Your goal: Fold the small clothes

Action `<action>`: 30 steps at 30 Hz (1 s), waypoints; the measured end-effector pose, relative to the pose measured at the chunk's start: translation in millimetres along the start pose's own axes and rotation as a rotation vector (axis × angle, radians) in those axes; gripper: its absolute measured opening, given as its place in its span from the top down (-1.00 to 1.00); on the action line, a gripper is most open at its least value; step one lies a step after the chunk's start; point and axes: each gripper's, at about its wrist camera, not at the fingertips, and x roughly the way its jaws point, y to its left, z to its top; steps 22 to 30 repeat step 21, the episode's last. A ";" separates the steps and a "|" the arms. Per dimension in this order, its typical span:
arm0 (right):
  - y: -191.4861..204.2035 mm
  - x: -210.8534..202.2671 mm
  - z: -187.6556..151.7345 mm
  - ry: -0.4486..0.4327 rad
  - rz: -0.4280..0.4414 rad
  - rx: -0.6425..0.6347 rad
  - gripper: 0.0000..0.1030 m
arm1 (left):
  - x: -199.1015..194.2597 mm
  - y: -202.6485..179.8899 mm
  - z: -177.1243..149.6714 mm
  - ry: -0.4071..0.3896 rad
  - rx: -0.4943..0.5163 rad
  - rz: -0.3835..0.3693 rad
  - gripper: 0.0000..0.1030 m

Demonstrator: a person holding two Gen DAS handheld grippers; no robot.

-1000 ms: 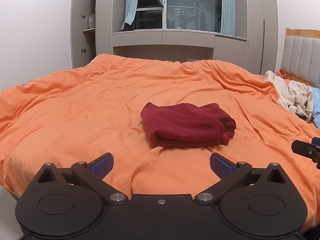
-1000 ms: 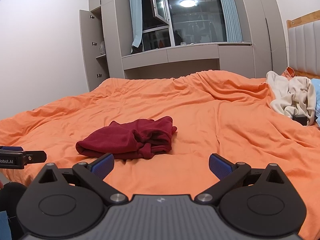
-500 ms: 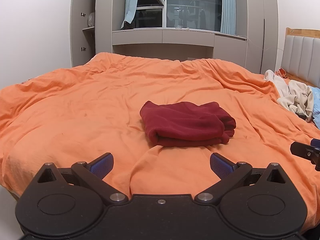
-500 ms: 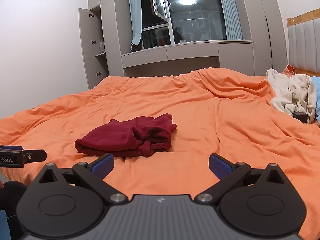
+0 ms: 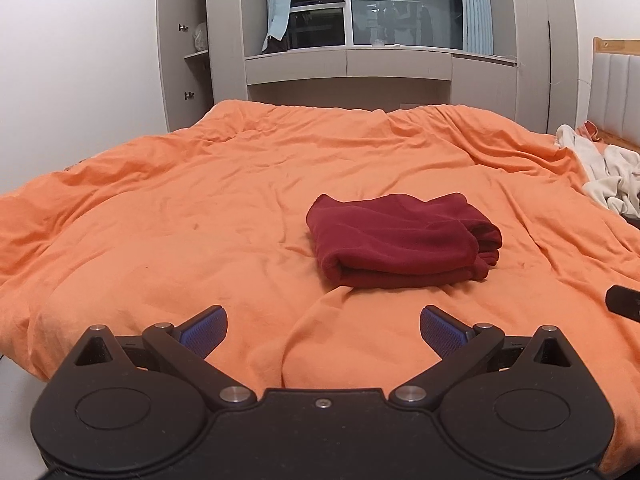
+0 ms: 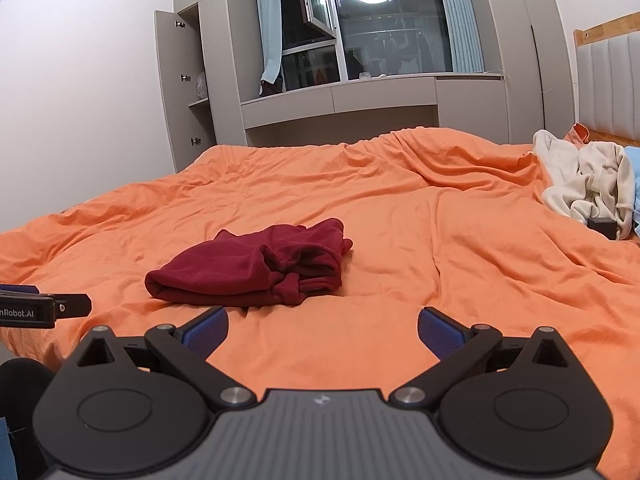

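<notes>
A dark red garment (image 5: 404,240) lies folded in a thick bundle on the orange duvet (image 5: 200,208); it also shows in the right wrist view (image 6: 256,268). My left gripper (image 5: 323,330) is open and empty, hovering short of the garment near the bed's front edge. My right gripper (image 6: 322,328) is open and empty, with the garment ahead and to its left. The right gripper's tip shows at the right edge of the left wrist view (image 5: 624,300), and the left gripper shows at the left edge of the right wrist view (image 6: 44,310).
A pile of cream clothes (image 6: 588,184) lies at the bed's right side by the padded headboard (image 6: 608,88). A small black object (image 6: 602,227) lies beside the pile. Grey cabinets and a window (image 6: 380,36) stand behind the bed.
Both views have shifted slightly; the garment sits a little higher in the frames. The garment itself has not moved and both grippers stay open.
</notes>
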 end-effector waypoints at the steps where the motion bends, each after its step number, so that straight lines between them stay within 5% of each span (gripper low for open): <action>1: -0.2 0.7 -0.2 0.002 -0.001 -0.001 -1.00 | 0.8 -0.1 0.3 0.003 -0.003 -0.003 -0.99; 30: -1.1 16.3 -2.2 0.043 -0.008 0.008 -1.00 | 16.6 1.9 1.7 0.042 -0.017 -0.022 -0.99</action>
